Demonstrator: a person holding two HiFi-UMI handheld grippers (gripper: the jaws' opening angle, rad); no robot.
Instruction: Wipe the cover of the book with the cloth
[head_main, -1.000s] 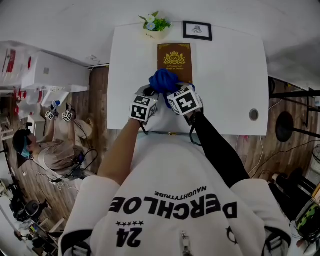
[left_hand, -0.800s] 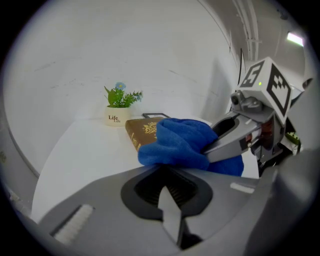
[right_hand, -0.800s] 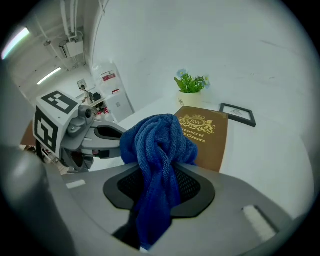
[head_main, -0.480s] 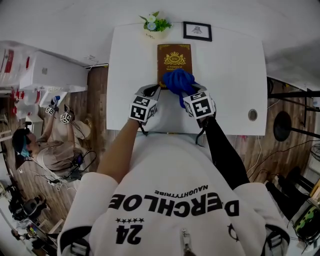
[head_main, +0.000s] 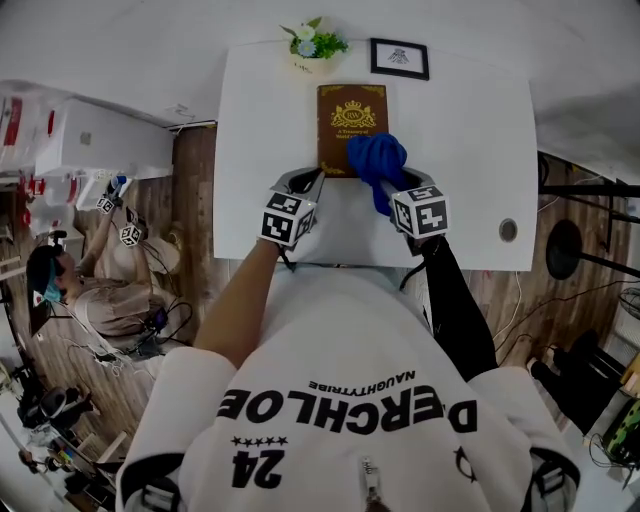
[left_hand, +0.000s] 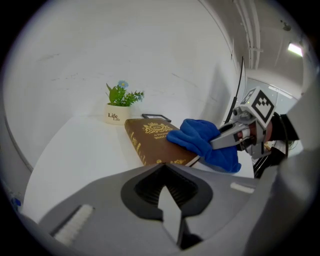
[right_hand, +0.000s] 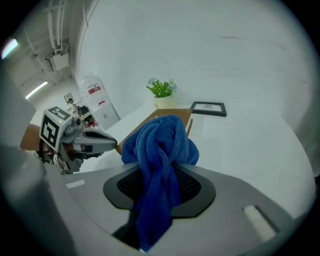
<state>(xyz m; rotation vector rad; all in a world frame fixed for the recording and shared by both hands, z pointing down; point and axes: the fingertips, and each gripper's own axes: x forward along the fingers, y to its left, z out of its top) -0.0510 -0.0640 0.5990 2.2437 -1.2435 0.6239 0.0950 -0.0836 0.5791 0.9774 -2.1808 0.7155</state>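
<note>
A brown book (head_main: 348, 118) with gold print lies flat on the white table (head_main: 470, 140), near its far edge. My right gripper (head_main: 397, 185) is shut on a bunched blue cloth (head_main: 377, 158) that rests on the book's near right corner. In the right gripper view the cloth (right_hand: 160, 145) fills the jaws and hides most of the book (right_hand: 145, 125). My left gripper (head_main: 303, 183) is shut and holds nothing, just off the book's near left corner. The left gripper view shows the book (left_hand: 150, 140), the cloth (left_hand: 202, 140) and the right gripper (left_hand: 225, 140).
A small potted plant (head_main: 312, 48) and a black picture frame (head_main: 398, 58) stand behind the book at the table's far edge. A round cable hole (head_main: 508, 230) sits at the table's near right. A person (head_main: 70, 290) sits on the floor to the left.
My right gripper has carried the cloth rightward across the near part of the cover, from its left side to its right corner. The left gripper has stayed put.
</note>
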